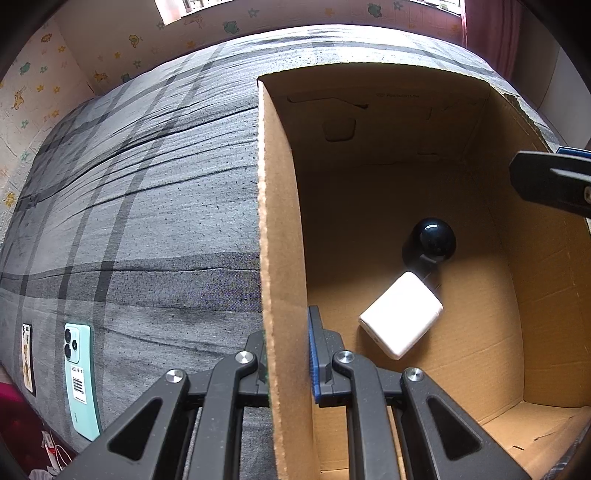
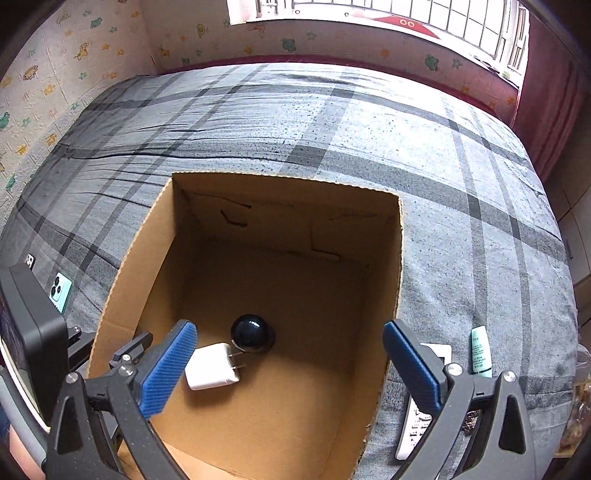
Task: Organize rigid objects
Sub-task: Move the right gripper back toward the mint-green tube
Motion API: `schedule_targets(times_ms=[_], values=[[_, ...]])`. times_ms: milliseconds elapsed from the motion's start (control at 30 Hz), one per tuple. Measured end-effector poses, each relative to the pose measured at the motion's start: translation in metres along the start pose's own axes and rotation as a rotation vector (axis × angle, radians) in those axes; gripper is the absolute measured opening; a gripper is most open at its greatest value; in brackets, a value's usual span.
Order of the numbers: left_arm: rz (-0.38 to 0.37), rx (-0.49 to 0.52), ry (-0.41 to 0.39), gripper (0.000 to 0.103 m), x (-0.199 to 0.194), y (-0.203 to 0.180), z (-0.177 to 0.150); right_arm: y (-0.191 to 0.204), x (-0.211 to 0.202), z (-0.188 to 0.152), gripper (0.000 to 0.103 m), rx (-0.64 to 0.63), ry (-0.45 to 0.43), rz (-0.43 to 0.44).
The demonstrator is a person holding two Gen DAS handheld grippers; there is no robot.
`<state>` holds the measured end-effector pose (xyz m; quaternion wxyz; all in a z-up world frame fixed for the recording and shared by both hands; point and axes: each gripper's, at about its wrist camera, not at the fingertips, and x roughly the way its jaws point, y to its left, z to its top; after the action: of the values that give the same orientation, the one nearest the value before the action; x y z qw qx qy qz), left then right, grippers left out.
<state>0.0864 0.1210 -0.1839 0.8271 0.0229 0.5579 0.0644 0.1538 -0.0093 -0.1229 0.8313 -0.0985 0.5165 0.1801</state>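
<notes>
Left gripper (image 1: 288, 365): fingers pinched on the near-left wall of the open brown cardboard box (image 1: 280, 229), one finger outside, the blue-padded one inside, wall clamped between them.

Right gripper (image 2: 290, 363): fingers spread wide, hanging above the box opening, nothing between the blue pads (image 2: 168, 369). In the left wrist view one of its black fingers pokes in from the right edge, over the box.

On the box floor, near side: white square plug-in charger (image 2: 210, 367) lying flat, its two metal prongs pointing at the glossy black dome-shaped object (image 2: 253, 332) just behind it. From the left wrist view the charger and dome look touching or almost; can't tell which. Rest of the box floor is bare cardboard.

Box sits on a bed with a grey plaid sheet (image 2: 332, 129).

Outside the box, on the sheet:
- right of it: white remote control (image 2: 413, 428), partly hidden by the right finger, and a pale green tube (image 2: 480, 354) just beyond.
- left of it: mint-green smartphone (image 1: 79, 376) lying camera side up, with a small card bearing a cartoon picture (image 1: 26, 356) beside it, both well apart from the box.

Far side: wall with cartoon-animal wallpaper (image 2: 184, 40), barred window (image 2: 406, 18) above it, red curtain (image 2: 546, 103) at right.
</notes>
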Motion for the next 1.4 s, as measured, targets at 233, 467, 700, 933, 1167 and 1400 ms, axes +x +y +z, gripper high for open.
schedule_targets(times_ms=[233, 467, 700, 933, 1167, 1400], values=[[-0.006, -0.006, 0.000, 0.013, 0.000, 0.001, 0.000, -0.009, -0.020, 0.000, 0.103, 0.013, -0.038, 0.000], [-0.011, -0.010, 0.002, 0.013, 0.001, 0.002, 0.001, -0.041, -0.038, -0.003, 0.103, 0.043, -0.060, -0.032], [-0.013, -0.010, 0.002, 0.013, 0.002, 0.003, 0.001, -0.093, -0.047, -0.010, 0.103, 0.102, -0.054, -0.098], [-0.018, -0.014, 0.002, 0.013, 0.003, 0.004, 0.001, -0.145, -0.045, -0.025, 0.103, 0.165, -0.029, -0.163], [-0.019, -0.012, -0.001, 0.013, 0.003, 0.005, 0.000, -0.188, -0.031, -0.042, 0.103, 0.242, 0.012, -0.192], [-0.018, -0.012, -0.001, 0.013, 0.003, 0.005, -0.001, -0.214, -0.009, -0.059, 0.103, 0.269, 0.046, -0.223]])
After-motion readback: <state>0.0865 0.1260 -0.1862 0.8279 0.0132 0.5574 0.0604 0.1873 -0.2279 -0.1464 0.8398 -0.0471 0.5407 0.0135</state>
